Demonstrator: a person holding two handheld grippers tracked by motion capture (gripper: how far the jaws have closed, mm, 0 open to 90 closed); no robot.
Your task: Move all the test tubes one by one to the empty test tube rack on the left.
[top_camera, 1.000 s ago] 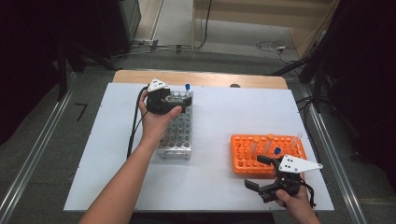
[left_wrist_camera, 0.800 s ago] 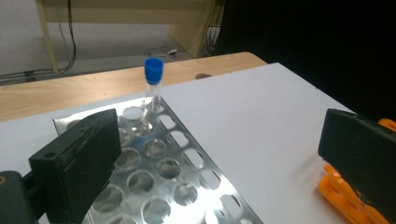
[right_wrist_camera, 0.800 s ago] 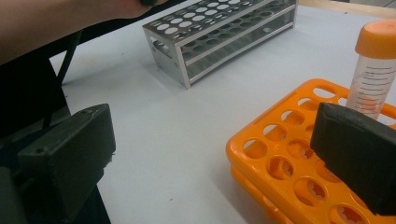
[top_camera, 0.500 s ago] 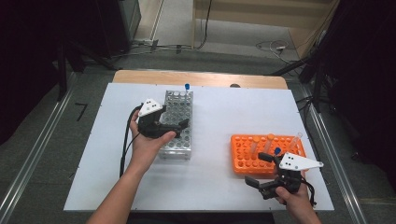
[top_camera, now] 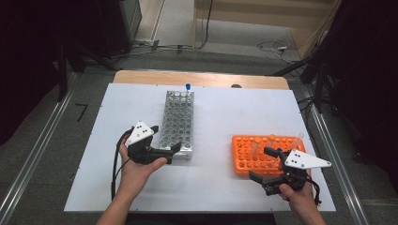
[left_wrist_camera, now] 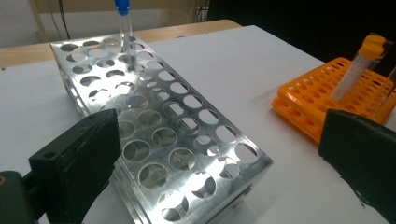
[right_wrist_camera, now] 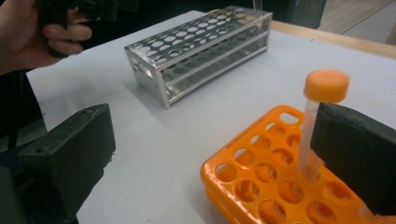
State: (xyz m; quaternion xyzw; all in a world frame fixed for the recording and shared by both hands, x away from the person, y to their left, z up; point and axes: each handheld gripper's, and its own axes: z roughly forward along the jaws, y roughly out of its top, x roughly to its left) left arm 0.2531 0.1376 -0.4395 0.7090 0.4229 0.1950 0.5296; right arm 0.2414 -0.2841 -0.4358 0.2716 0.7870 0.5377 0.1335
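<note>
A metal tube rack [top_camera: 178,124] lies lengthwise on the white table [top_camera: 220,112]. One blue-capped tube [top_camera: 187,89] stands at its far end. My left gripper [top_camera: 172,153] is open at the rack's near end. In the left gripper view the rack [left_wrist_camera: 154,121] lies between and beyond the wide-apart jaws, with the blue-capped tube [left_wrist_camera: 123,23] at the back. An orange rack [top_camera: 263,152] at the right holds an orange-capped tube [top_camera: 272,138]. My right gripper [top_camera: 261,164] is open at that rack's near edge. In the right gripper view the orange-capped tube [right_wrist_camera: 322,116] stands just left of the right jaw.
A clear tube [top_camera: 298,138] leans at the orange rack's far right corner. A wooden strip [top_camera: 202,78] borders the table's far edge. Metal rails [top_camera: 37,154] run along both sides. A bare stretch of table separates the two racks.
My left gripper has drawn back from the metal rack's far end to its near end, toward the person. The right gripper has barely moved.
</note>
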